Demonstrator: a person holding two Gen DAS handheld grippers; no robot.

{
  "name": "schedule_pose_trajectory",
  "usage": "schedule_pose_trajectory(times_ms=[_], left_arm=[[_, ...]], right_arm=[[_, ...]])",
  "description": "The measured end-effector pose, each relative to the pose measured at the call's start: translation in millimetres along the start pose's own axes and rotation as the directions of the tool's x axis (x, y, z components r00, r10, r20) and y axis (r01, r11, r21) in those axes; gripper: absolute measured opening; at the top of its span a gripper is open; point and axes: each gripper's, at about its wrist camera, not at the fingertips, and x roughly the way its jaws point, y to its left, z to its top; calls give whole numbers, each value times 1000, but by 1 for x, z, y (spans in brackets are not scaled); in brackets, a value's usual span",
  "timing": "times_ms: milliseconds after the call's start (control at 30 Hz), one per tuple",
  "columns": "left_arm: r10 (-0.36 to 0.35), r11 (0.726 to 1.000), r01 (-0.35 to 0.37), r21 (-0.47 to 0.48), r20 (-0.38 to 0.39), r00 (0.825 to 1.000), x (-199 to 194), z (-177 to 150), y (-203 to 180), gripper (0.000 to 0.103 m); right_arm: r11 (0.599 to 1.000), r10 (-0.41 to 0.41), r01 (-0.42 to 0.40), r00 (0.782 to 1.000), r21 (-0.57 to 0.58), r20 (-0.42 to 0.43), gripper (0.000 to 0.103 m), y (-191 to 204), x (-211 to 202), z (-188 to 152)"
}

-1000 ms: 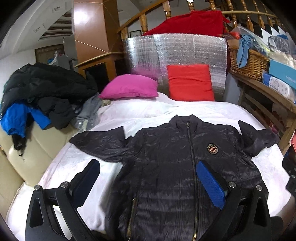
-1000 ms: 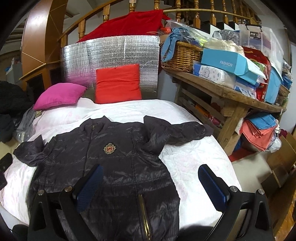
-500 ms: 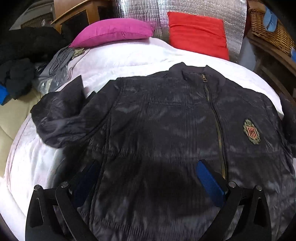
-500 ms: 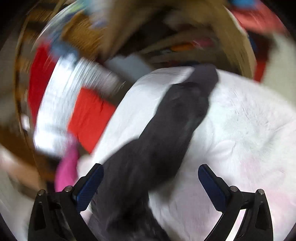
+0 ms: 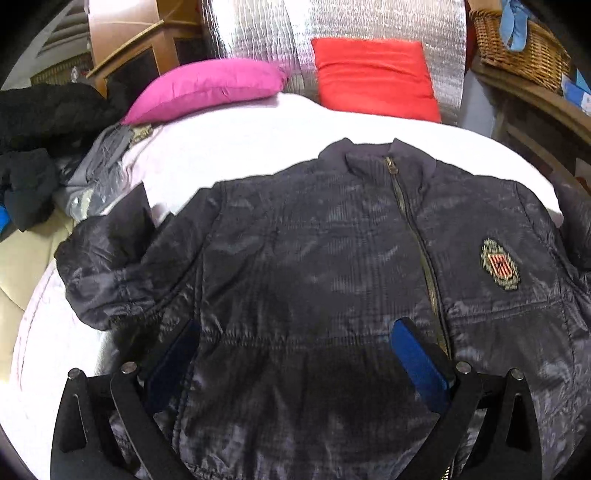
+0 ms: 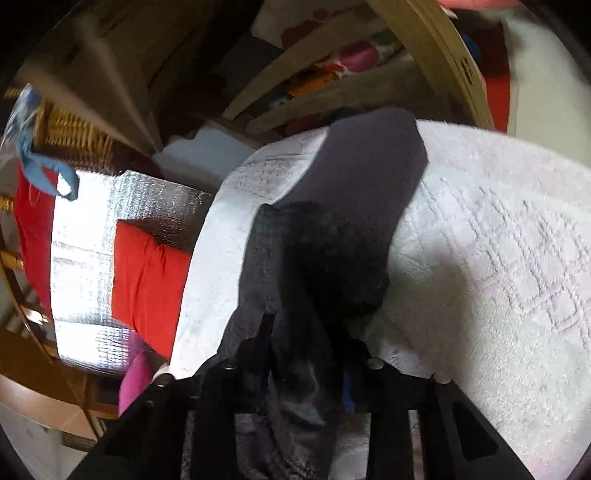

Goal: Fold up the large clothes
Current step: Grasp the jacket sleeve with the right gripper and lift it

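Note:
A dark quilted jacket (image 5: 314, 258) lies zipped and face up on the white bed cover (image 5: 258, 125), with a crest badge (image 5: 498, 266) on its chest. My left gripper (image 5: 295, 358) hovers open low over the jacket's lower front, its blue pads wide apart with nothing pinched. In the right wrist view, the jacket's sleeve (image 6: 354, 206) stretches across the bed cover (image 6: 480, 258) toward the bed's edge. My right gripper (image 6: 306, 369), rolled on its side, is closing its jaws on the bunched sleeve fabric between them.
A pink pillow (image 5: 207, 88) and a red pillow (image 5: 373, 77) rest against a silver foil panel (image 5: 369, 22) at the head of the bed. Dark clothes (image 5: 44, 122) are piled at the left. A wicker basket (image 5: 517, 40) sits on wooden shelving (image 6: 424, 55) right of the bed.
My left gripper dropped closer to the jacket, then held still. My right gripper swung over, rolled sideways and came down on the sleeve, its jaws going from wide apart to narrow around the fabric.

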Motion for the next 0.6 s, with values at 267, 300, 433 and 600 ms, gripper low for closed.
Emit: schedule_pose_trajectory(times_ms=[267,300,433,600], left_arm=[[-22,997,27,-78,56,998,-22,8,21,103],[-18,996,23,-90,61,998,-24,8,25,103],[10,988,-2,-157,52,999,-25,6,49,103],[75,964,-52,-260,78,994,-34,4,85,103]], right_arm=[[951,167,-142,983,-273,72,18,98,-57,-46],[940,193,-167,979,-297,61,18,109,-60,-56],[860,313,-319,946,-399,-81,18,164,-67,-120],[783,310,-425,900,-453,-307,18,205,-44,-209]])
